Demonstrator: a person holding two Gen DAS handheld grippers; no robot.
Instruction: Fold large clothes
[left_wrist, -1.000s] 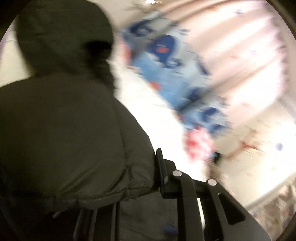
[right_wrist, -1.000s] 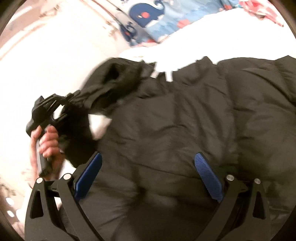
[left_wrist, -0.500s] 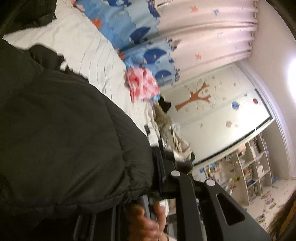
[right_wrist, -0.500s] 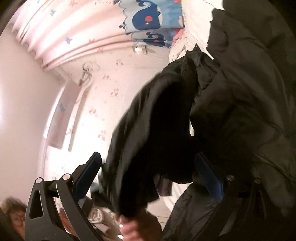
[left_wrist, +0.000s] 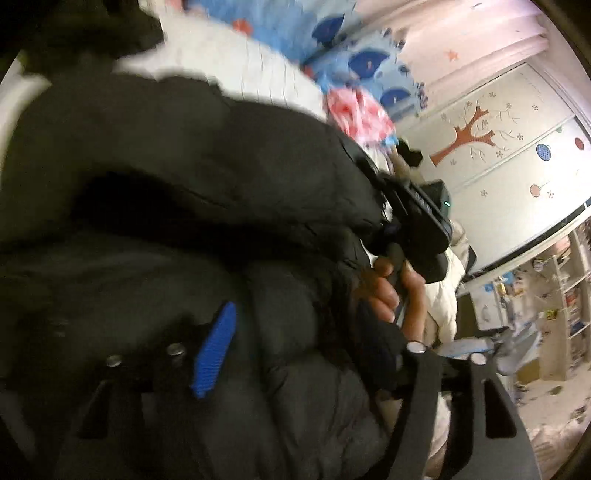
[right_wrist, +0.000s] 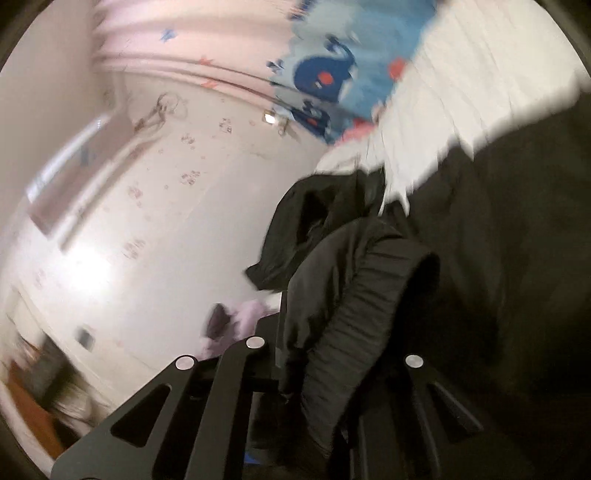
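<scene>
Left wrist view shows your left gripper (left_wrist: 295, 354) with its jaws apart. They have just been opening, and the puffy black jacket (left_wrist: 192, 177) bulges up between them, but the pads do not look pressed on it. Past the right-hand jaw you can see your right hand (left_wrist: 391, 295) holding the right gripper (left_wrist: 417, 214), which is pushed up against the jacket's edge.

Right wrist view tells the other half. Your right gripper's jaws have just been closing, and now they are nearly together, pinching a fold of the jacket that stands up between them. The picture is blurry, so I think it is a sleeve or a hem, but I can't be sure.

The jacket is big, soft and squashy. It will sag and slide, and its smooth skin may slip. Grab thick seams or the cuff, not the puffy middle.

Only the left view shows the hand and the bed (left_wrist: 258, 70) far beyond the jaws. Only the right view shows the pinch.
</scene>
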